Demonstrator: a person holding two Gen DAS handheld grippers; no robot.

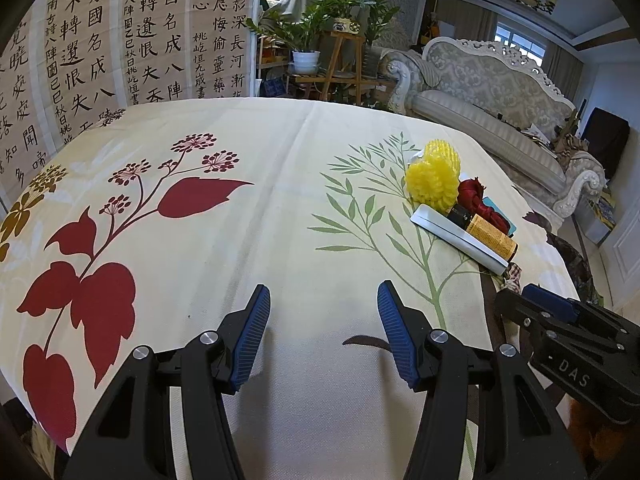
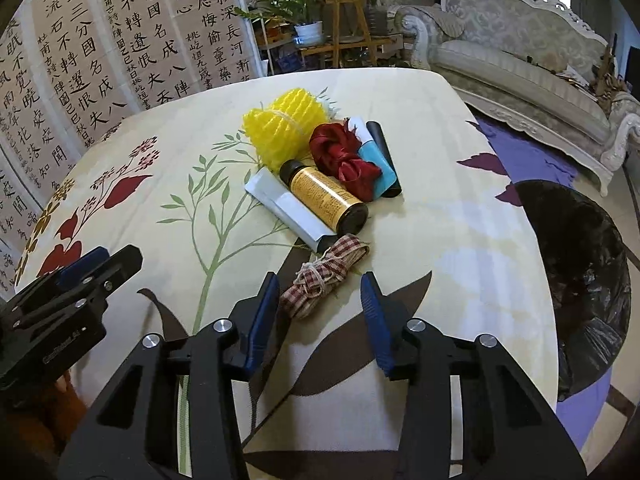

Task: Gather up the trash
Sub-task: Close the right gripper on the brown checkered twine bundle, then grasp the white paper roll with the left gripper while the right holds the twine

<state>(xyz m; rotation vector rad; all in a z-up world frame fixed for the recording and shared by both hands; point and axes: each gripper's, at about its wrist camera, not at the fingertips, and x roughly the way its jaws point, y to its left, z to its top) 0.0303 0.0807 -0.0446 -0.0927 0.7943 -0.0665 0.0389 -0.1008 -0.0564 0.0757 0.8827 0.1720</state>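
Tools first: your right tool (image 2: 320, 300) is wide apart and holds nothing. It hangs just over the checked ribbon (image 2: 325, 276), which sits right in front of its tips. Your left tool (image 1: 322, 320) is wide too and holds nothing. It sits over a bare part of the desk (image 1: 240, 240), well away from the trash.

All the trash lies in one small pile on the flowered cloth. You can see the yellow net (image 2: 282, 128) at the back. The red ribbon (image 2: 344, 158) is beside it, next to a blue and black pack (image 2: 380, 156). The brown bottle (image 2: 324, 196) lies on its side, touching the white tube (image 2: 286, 208). The checked ribbon is the closest piece to you.

The bin (image 2: 580, 280) has a black bag in it and stands off the right edge of the desk. You can see something dark red low in the bag, but you cannot tell what it is.

It looks like the job has only just begun. Nothing is in either tool, and six pieces wait on the desk. The checked ribbon looks like the first one to take, since your right tool is lined up with it. After that you have five more to carry over to the bin.
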